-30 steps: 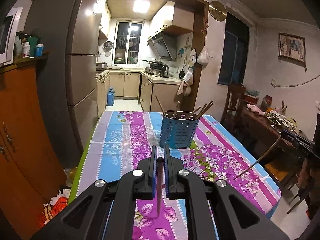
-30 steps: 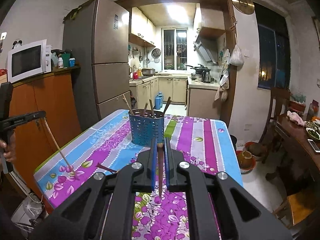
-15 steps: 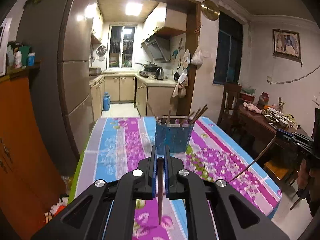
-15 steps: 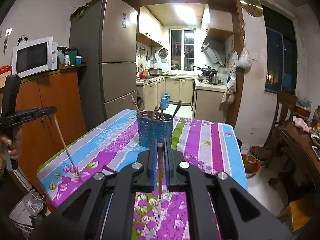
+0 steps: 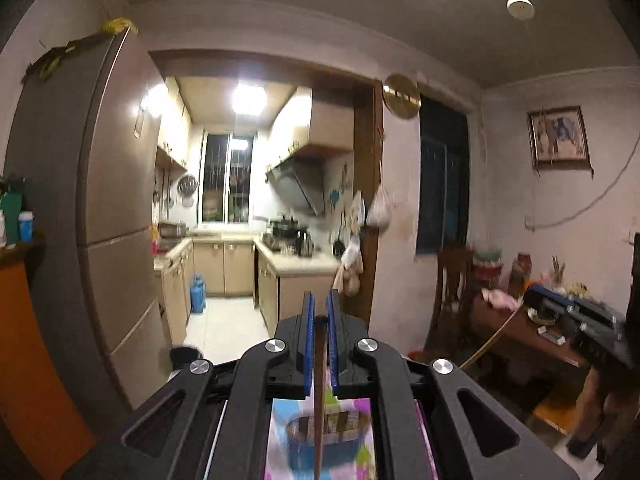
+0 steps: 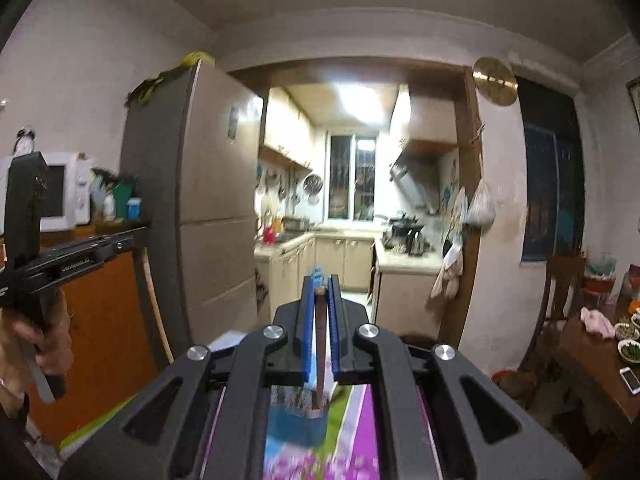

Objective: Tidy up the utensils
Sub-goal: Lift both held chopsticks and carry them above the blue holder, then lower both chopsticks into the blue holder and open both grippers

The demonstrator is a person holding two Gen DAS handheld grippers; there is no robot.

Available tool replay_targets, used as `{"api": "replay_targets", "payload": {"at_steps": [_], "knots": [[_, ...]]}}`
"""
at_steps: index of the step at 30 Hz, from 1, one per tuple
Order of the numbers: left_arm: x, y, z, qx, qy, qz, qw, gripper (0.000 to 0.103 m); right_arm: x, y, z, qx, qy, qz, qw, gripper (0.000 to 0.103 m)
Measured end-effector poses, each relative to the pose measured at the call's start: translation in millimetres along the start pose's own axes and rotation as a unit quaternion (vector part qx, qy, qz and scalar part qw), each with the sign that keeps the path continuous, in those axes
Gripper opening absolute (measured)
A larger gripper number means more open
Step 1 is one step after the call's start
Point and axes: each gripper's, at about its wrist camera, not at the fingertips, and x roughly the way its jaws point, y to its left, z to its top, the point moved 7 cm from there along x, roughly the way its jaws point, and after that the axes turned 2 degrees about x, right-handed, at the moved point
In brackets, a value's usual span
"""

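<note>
Both tongs point level toward a lit kitchen doorway, each pinching a single brown chopstick that hangs down between its blue pads. The left tongs (image 5: pixel 320 316) grip one chopstick (image 5: pixel 319 396) above the blue utensil holder (image 5: pixel 324 440) on the floral-clothed counter (image 5: pixel 360 468); the right tongs (image 6: pixel 320 300) clamp another chopstick (image 6: pixel 320 352), its lower end by the holder's rim. A hand (image 6: pixel 44 340) grips the left tool.

Dim, motion-blurred fisheye views; kitchen ceiling light (image 5: pixel 249 98) glares.
</note>
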Motion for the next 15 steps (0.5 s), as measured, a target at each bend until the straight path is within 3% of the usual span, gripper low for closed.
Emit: {"api": "replay_targets", "payload": {"at_steps": [6,9,15], "knots": [[78.5,-1.7,15.7,-0.013,-0.024,0.013,0.9995,0.008,81.0,-14.2,-18.4,0.033,0.027,0.008,0.999,0.005],[114.0,-1.0,-2.2,-0.021,-0.01,0.012,0.9997,0.008,115.0,-18.3,-44.6,0.05,0.057,0.011,0.997,0.005],[180.6,9.2,-77.2,-0.025,0.044,0.015,0.9986,0.008,161.9,-17.6,-102.5,0.052,0.111,0.009,0.992,0.005]]}}
